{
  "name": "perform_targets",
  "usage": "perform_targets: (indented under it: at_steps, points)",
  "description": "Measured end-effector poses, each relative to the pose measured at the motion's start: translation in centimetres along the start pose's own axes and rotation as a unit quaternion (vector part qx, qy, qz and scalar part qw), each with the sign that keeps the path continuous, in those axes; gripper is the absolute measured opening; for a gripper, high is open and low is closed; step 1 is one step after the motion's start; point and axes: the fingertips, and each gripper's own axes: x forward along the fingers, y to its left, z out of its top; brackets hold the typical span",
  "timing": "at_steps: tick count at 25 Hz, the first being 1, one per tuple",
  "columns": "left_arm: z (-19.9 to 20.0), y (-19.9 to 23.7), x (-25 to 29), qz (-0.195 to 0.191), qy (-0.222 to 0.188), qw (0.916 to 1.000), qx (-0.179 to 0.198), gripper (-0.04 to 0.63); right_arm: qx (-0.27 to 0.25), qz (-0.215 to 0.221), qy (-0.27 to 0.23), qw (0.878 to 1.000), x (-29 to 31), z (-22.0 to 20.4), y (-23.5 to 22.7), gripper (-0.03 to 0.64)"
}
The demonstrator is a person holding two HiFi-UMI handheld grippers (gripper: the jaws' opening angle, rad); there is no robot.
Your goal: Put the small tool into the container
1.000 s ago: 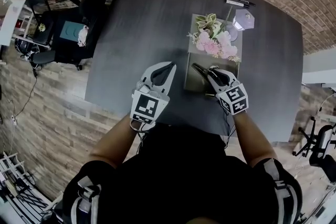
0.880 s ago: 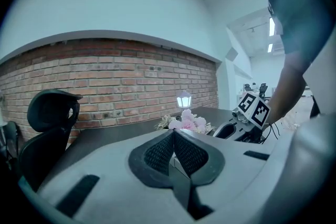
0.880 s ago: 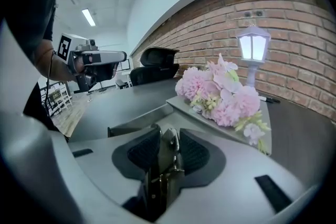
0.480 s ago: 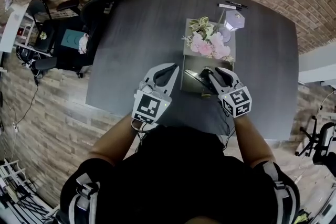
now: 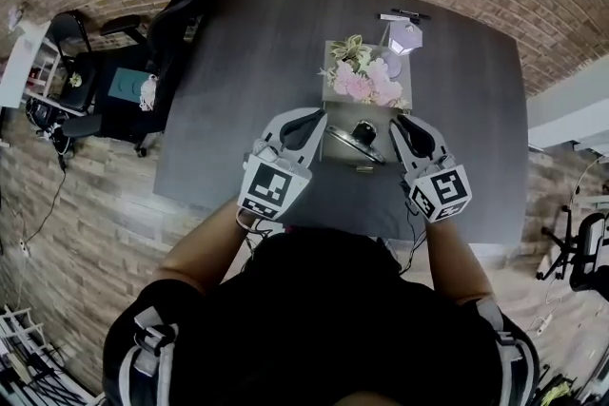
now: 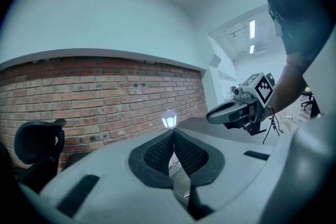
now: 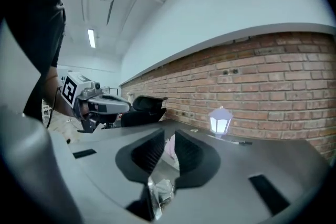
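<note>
Flowers (image 5: 366, 83) hide part of the container (image 5: 381, 149).

1 container (image 5: 381, 144), 1 lantern (image 5: 402, 35), 1 flower bunch (image 5: 363, 81)

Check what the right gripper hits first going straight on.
Probably the pink flowers, framed between the right gripper's empty jaws, which have just been closing; depth is unclear, so it may pass above them.

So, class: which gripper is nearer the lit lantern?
Right. The right gripper, jaws empty and just closing partway, hovers on the person's side of the lantern; the left gripper sits further off, diagonally across the pink flowers.
</note>
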Motion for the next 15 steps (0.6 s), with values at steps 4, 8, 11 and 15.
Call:
perform_targets:
  at_steps: [4,8,11,15]
  points:
    - [1.5,0.0,-0.3,-0.004,-0.017,0.9997,0.016,0.009,-0.015,-0.025,-0.027,0.999,-1.4,2.4,-0.3,-0.002]
    - [2.6,-0.4,-0.9,-0.008,-0.03,0.9993,0.022,0.009,-0.024,-0.025,-0.045,0.998,-3.1,3.9,0.2,-0.002]
    - [3.4,-0.6,-1.0,-0.013,-0.041,0.9986,0.029,0.009,-0.028,-0.026,-0.053,0.998,-4.3,4.8,0.4,-0.002]
    - [4.5,-1.1,-1.2,-0.019,-0.055,0.9976,0.038,0.009,-0.038,-0.037,-0.062,0.997,-5.5,5.8,0.6,-0.002]
